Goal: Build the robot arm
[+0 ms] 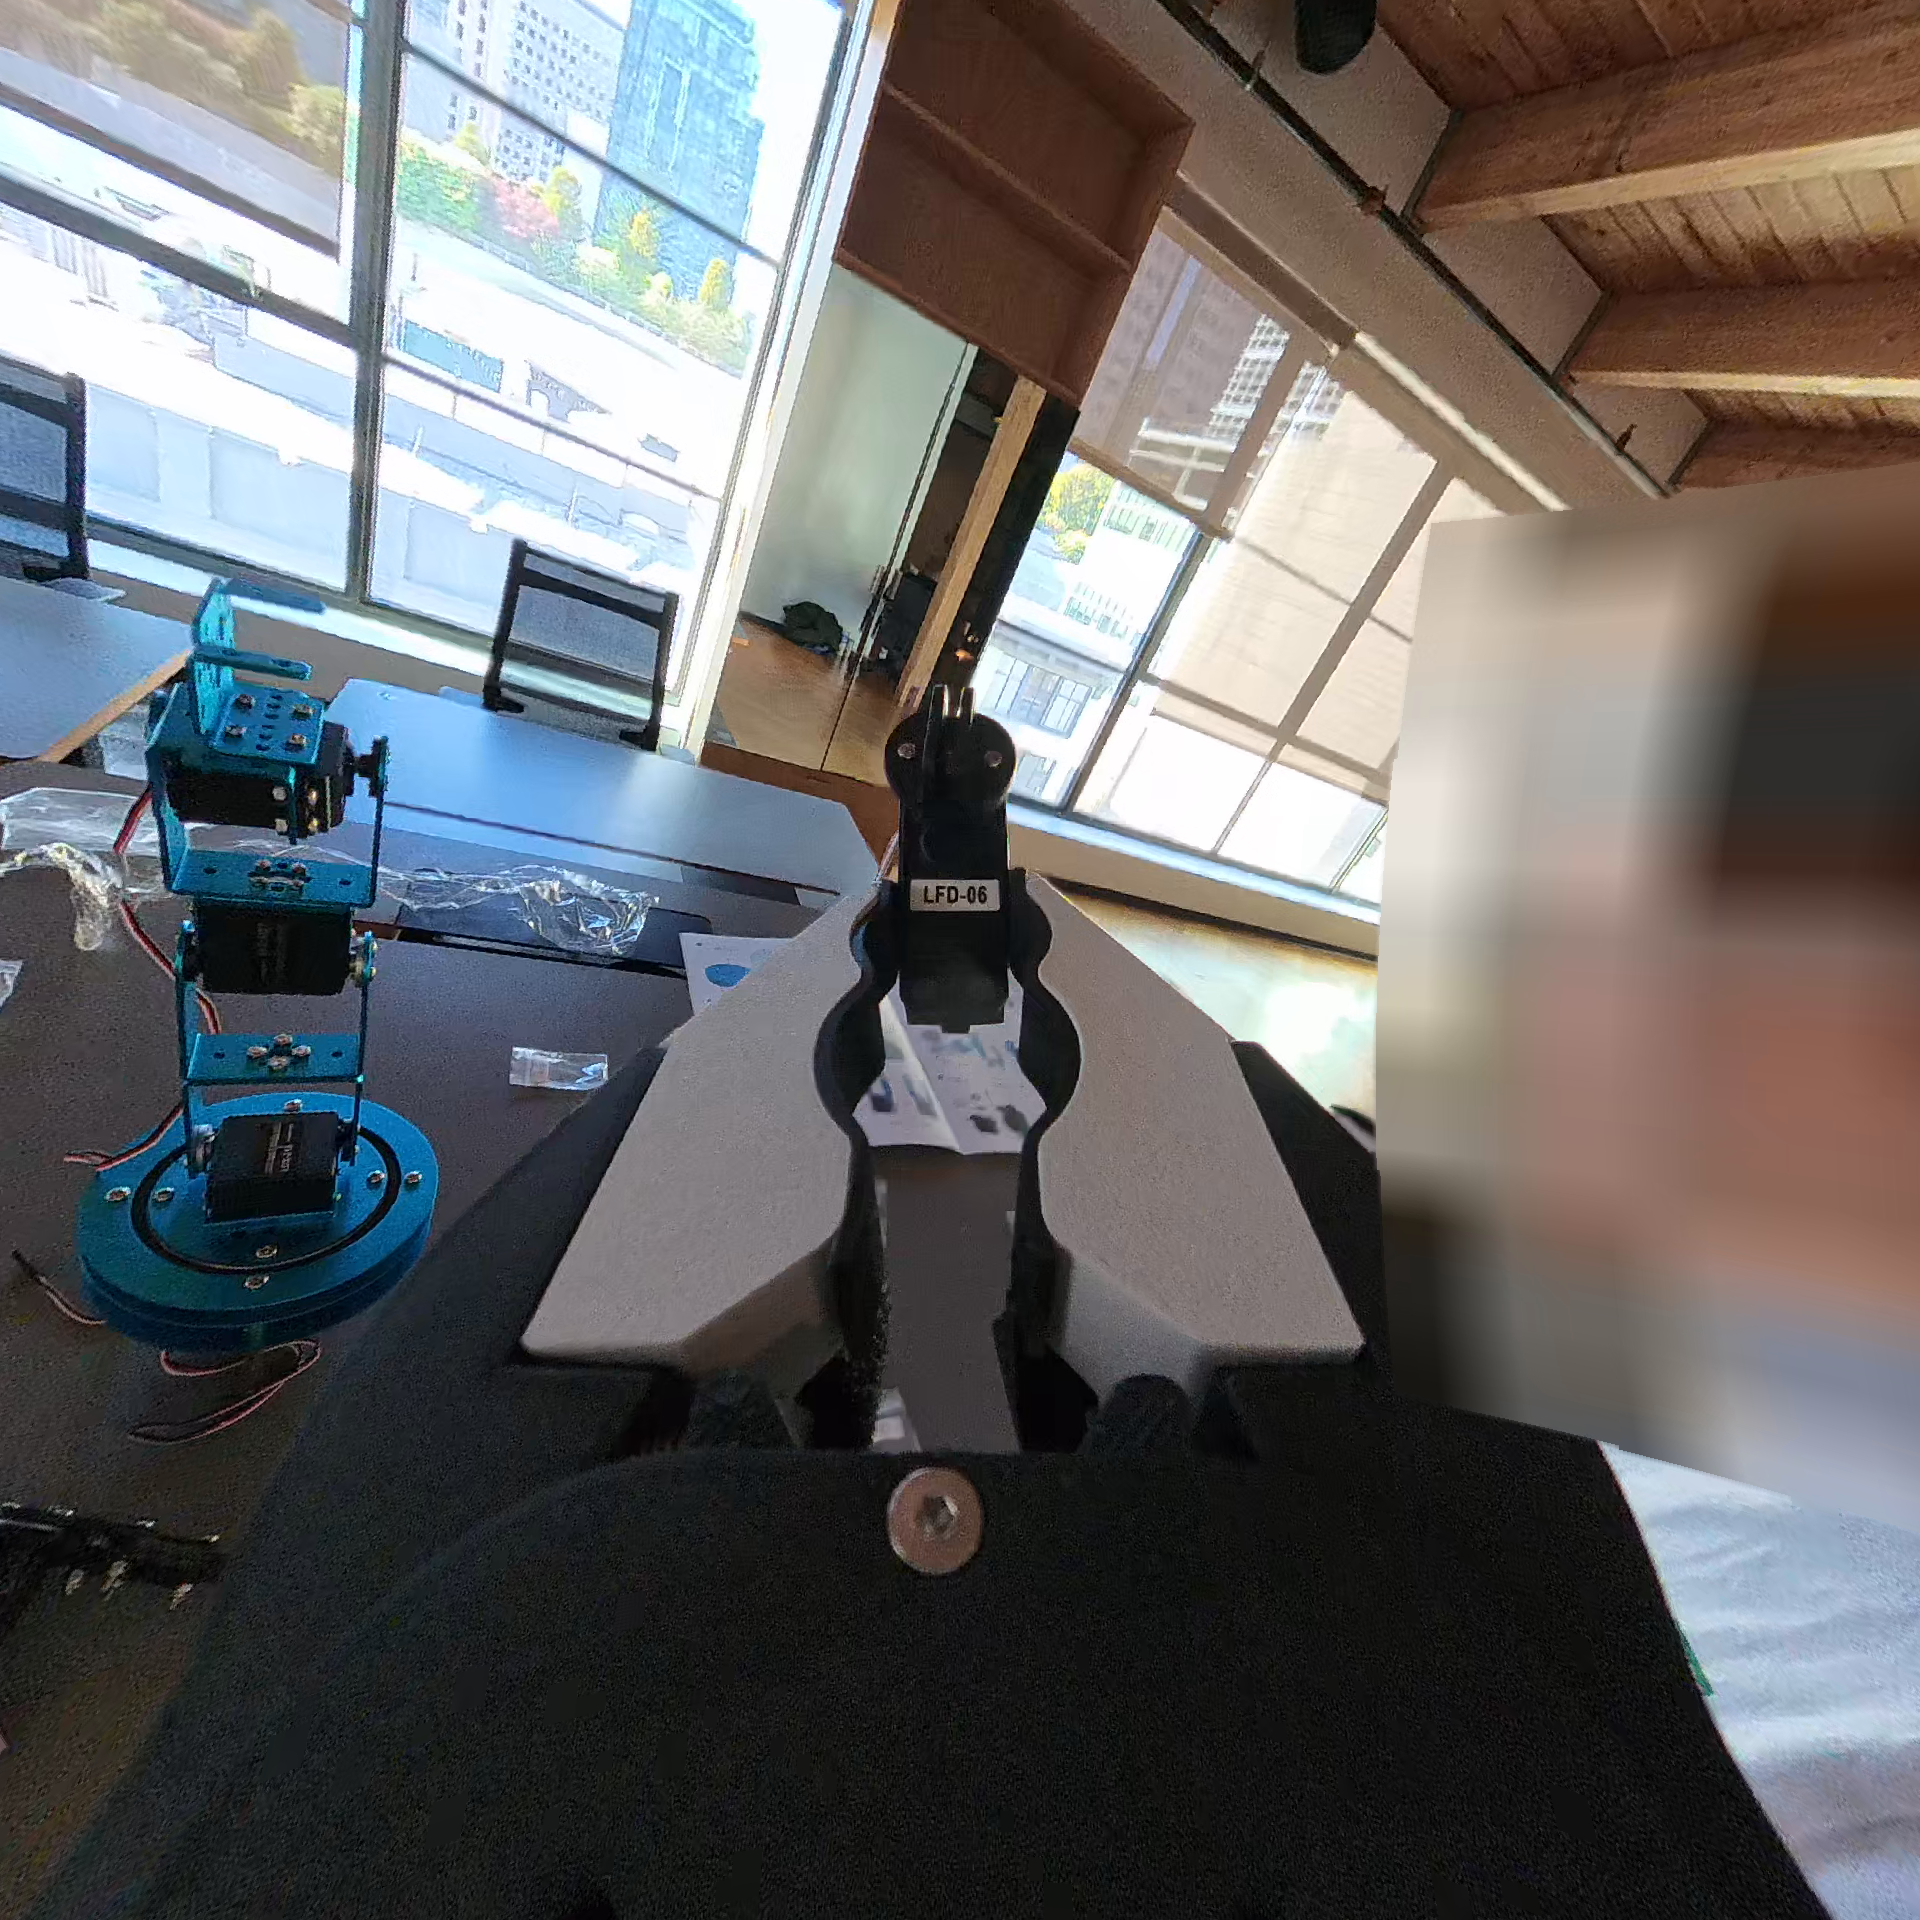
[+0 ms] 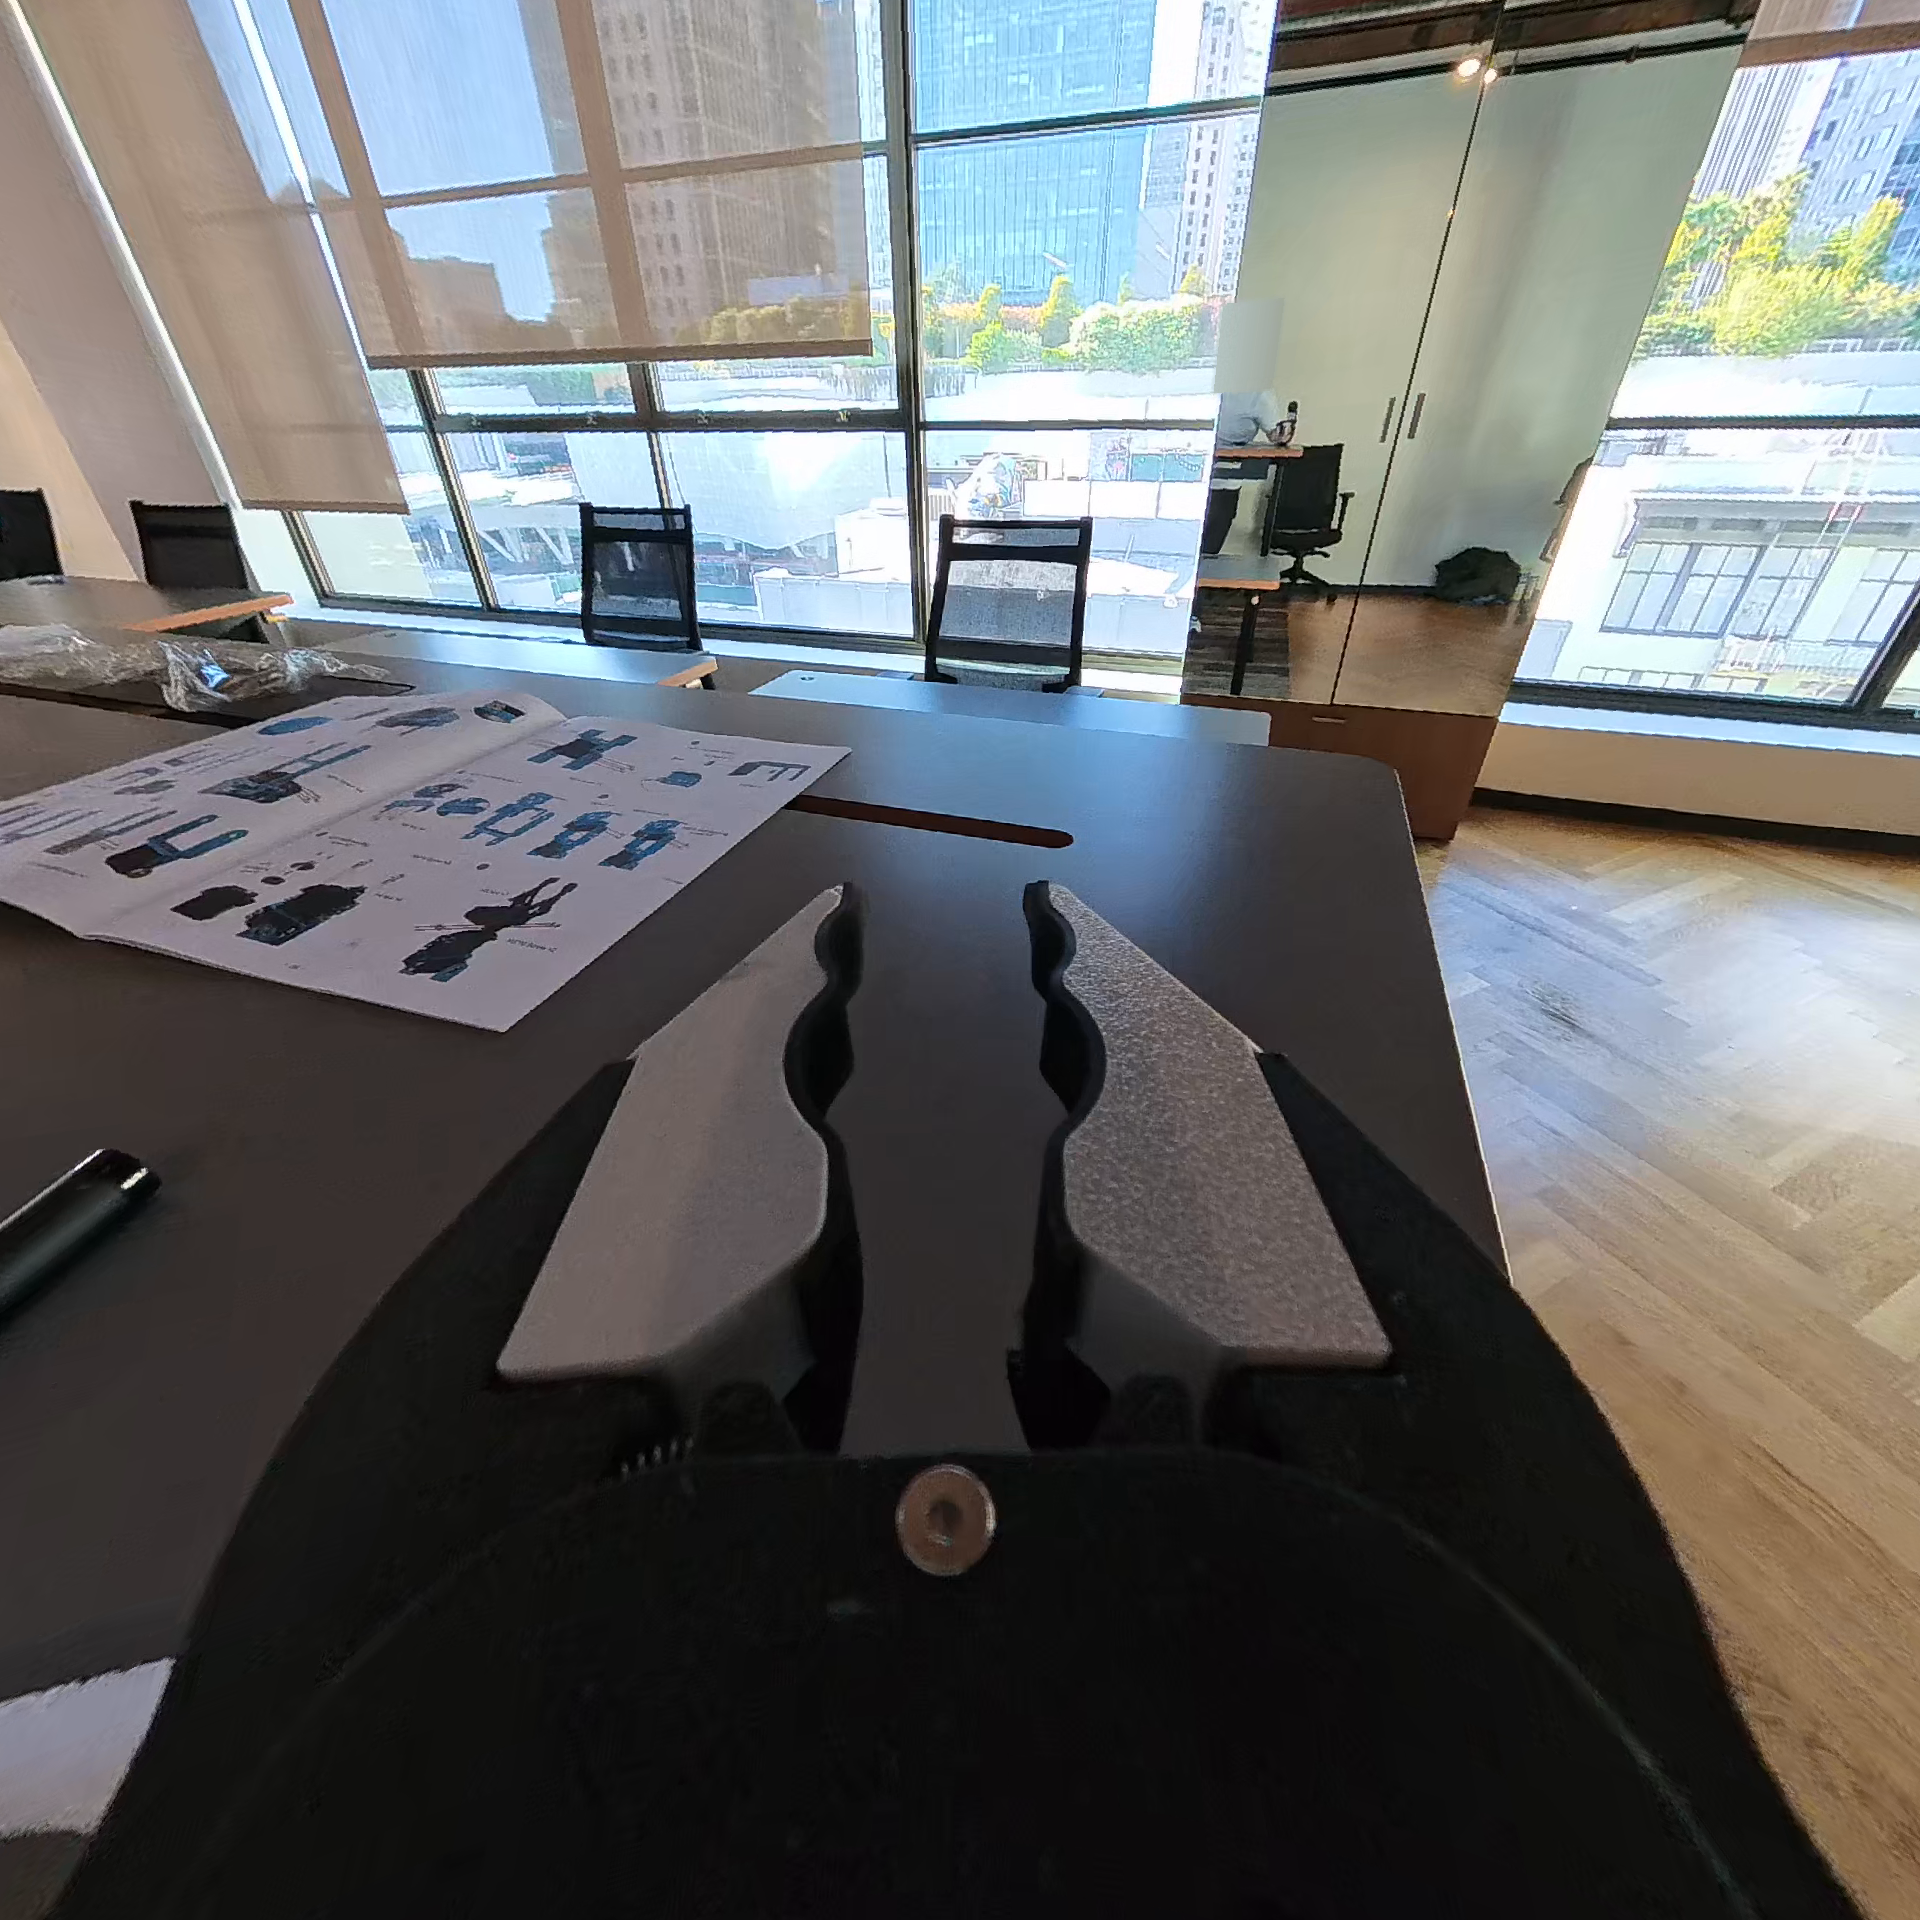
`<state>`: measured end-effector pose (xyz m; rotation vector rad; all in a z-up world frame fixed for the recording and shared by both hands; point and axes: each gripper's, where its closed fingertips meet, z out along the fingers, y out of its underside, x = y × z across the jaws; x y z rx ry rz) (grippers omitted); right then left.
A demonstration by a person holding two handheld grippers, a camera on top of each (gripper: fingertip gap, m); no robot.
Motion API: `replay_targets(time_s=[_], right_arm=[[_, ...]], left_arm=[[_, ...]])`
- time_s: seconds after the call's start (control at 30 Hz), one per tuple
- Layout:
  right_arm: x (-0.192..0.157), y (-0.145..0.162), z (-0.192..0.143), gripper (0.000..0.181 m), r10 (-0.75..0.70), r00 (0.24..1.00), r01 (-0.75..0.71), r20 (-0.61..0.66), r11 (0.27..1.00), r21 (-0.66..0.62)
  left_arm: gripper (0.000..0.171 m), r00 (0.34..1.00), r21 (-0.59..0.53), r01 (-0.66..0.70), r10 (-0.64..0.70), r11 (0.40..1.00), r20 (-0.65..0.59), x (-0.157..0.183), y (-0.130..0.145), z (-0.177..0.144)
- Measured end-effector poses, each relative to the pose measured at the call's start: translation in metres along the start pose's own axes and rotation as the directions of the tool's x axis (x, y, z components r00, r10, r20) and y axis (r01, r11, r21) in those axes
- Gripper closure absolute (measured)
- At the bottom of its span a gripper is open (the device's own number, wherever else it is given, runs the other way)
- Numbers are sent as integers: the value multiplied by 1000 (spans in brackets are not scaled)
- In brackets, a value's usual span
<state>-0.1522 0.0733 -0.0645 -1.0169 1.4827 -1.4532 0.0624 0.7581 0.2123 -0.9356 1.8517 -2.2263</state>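
Left wrist view alone showed the blue arm [image 1: 255,997]: a partly built stack of blue brackets and black servos on a round blue base, upright on the dark table [image 1: 468,1039], left of the left gripper [image 1: 951,914] and well apart from it. Red wires trailed from it. Clear bags [image 1: 540,904] lay behind it, a small packet [image 1: 558,1068] between arm and gripper. A person's white sleeve [image 1: 1787,1621] was at the right edge.

Right wrist view alone showed the open manual [image 2: 405,842], flat on the table [image 2: 1195,852] ahead-left of the right gripper [image 2: 940,904]; a dark pen [image 2: 73,1216] near the left edge; crumpled plastic [image 2: 177,660] far left; two chairs [image 2: 1003,603] by the windows; wood floor to the right. The left view caught only a slice of the manual [image 1: 935,1091], seen through the finger gap.

Left jaws were closed on a black servo [image 1: 951,883], pinched near the tips and held up off the table, white sticker facing the camera, horn end pointing up.

Right jaws were spread partway, nothing between them but table, touching nothing visible.
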Motion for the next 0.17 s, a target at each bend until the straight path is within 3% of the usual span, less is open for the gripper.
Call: replay_targets(time_s=[0.17], right_arm=[[-1,0,-1,150,-4,1000,4,1,1000,0]], left_arm=[[152,999,-15,38,-39,999,-28,-1,-2,15]])
